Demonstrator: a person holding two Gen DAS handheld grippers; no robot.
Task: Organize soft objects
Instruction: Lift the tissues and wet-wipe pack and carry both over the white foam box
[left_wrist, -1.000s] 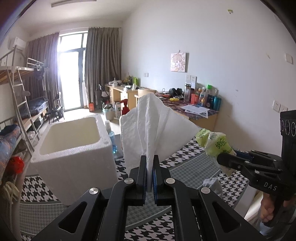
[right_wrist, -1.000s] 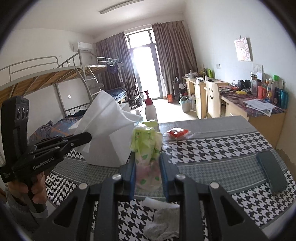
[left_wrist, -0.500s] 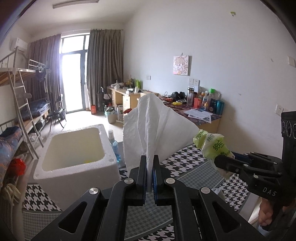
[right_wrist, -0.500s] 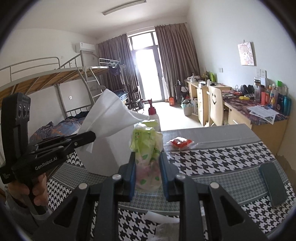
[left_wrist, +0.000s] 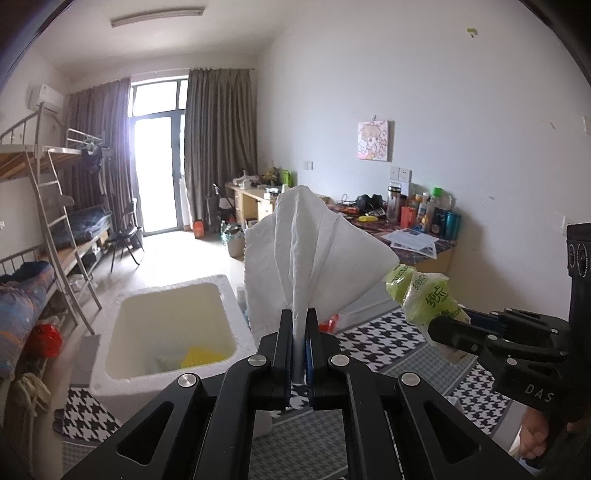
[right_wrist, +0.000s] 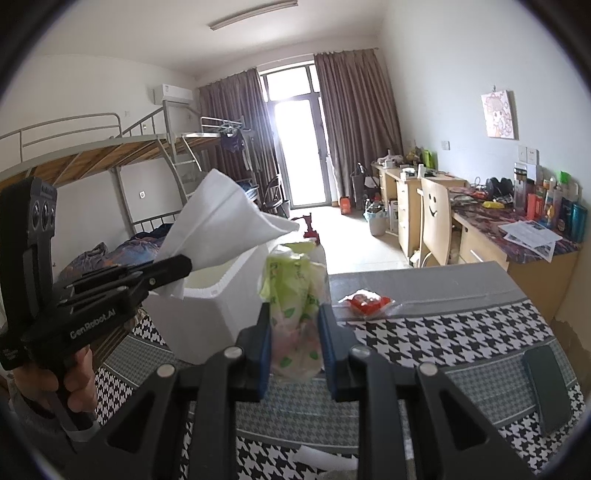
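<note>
Left wrist view: my left gripper (left_wrist: 299, 334) pinches a crinkled white tissue (left_wrist: 314, 258) — my right gripper (right_wrist: 295, 332) clamps a soft green plastic packet (right_wrist: 293, 306), right of it.

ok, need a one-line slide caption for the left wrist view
Left tongs pinch a white tissue above the foam box; right tongs hold a green tissue pack alongside.

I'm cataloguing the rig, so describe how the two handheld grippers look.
Both are matte black pistol-grip tools with linkage arms joined by silver rivets and blue-padded fingers. The left gripper carries white "GenRobot.AI" lettering; the right gripper shows "DAS". No cables are visible. A grey cuff shows below the left handle.
</note>
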